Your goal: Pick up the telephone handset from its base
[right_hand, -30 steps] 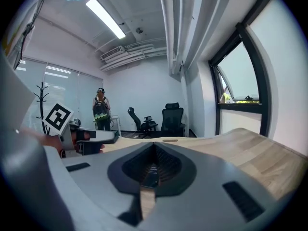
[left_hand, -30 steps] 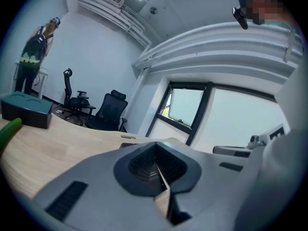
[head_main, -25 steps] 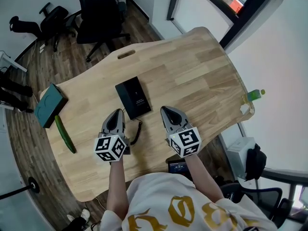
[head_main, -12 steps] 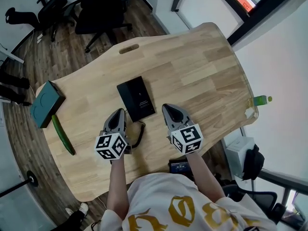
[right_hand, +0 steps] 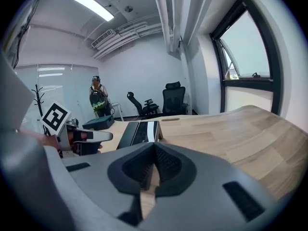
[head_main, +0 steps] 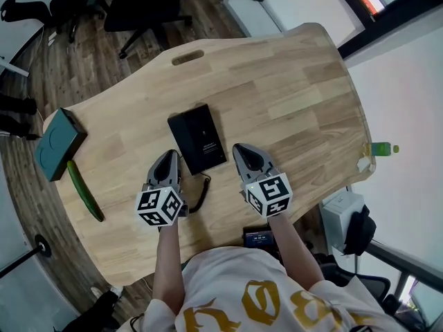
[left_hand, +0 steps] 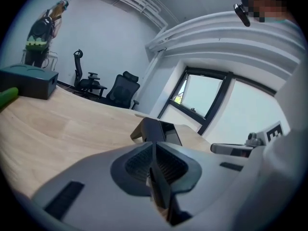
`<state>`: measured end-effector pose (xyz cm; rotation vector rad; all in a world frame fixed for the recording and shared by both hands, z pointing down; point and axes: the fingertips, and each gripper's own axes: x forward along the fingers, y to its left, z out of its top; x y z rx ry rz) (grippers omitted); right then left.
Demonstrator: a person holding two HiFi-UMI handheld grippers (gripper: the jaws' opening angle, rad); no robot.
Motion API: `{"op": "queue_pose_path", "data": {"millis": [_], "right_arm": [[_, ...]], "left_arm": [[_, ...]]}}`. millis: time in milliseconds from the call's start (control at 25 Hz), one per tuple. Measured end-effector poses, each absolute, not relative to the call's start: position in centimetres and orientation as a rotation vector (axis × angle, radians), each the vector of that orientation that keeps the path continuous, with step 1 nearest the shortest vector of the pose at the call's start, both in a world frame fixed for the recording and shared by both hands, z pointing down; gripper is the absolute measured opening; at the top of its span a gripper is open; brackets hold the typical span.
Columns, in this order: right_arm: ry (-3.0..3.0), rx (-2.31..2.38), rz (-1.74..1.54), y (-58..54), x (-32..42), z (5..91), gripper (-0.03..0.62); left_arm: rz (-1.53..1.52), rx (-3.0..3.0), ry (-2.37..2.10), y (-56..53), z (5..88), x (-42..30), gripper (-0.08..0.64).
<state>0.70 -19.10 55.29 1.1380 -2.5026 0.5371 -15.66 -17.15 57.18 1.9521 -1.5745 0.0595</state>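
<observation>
Only in the head view is the whole layout seen: the black telephone (head_main: 197, 138) lies flat near the middle of the wooden table (head_main: 297, 95). Its near end is flanked by the left gripper (head_main: 167, 161) and the right gripper (head_main: 246, 156), and its coiled cord (head_main: 201, 192) trails toward the near edge. The handset cannot be told apart from the base there. In the right gripper view the telephone (right_hand: 139, 133) is shown as a low dark wedge with a pale strip. In each gripper view the fingers are seen pressed together, with nothing pinched. A green box (head_main: 57, 144) and a cucumber (head_main: 84, 191) are placed by the table's left edge, well apart from the telephone. Bare wood is seen to its right and beyond it.
</observation>
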Motion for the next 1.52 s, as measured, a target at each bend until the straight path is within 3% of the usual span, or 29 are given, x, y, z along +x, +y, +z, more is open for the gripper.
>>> {"op": "queue_pose_path", "data": {"millis": [240,440,880,1280,1520], "right_arm": [[-2.487,1.126,0.568,-19.6,0.1,56.5,0.005],[-2.476,1.110,0.584,-19.7,-0.1,57.3,0.005],[-2.447,1.099,0.618,-20.1,-0.2,58.9,0.005],[-2.444,1.102,0.615,-19.7,-0.1,58.7,0.005],[-2.444,1.106,0.612,-19.6,0.1,58.6,0.005]], "left_arm": [[0.015,1.921,-1.456,-17.7,58.3,-14.7,0.165],[0.002,1.896,-1.390,-18.4,59.5,-14.0,0.224],[0.099,1.912,-1.299,-19.5,60.8,-13.0,0.224],[0.143,1.936,-1.270,-19.2,60.2,-12.8,0.127],[0.078,1.908,-1.233,-19.2,60.1,-12.9,0.115]]}}
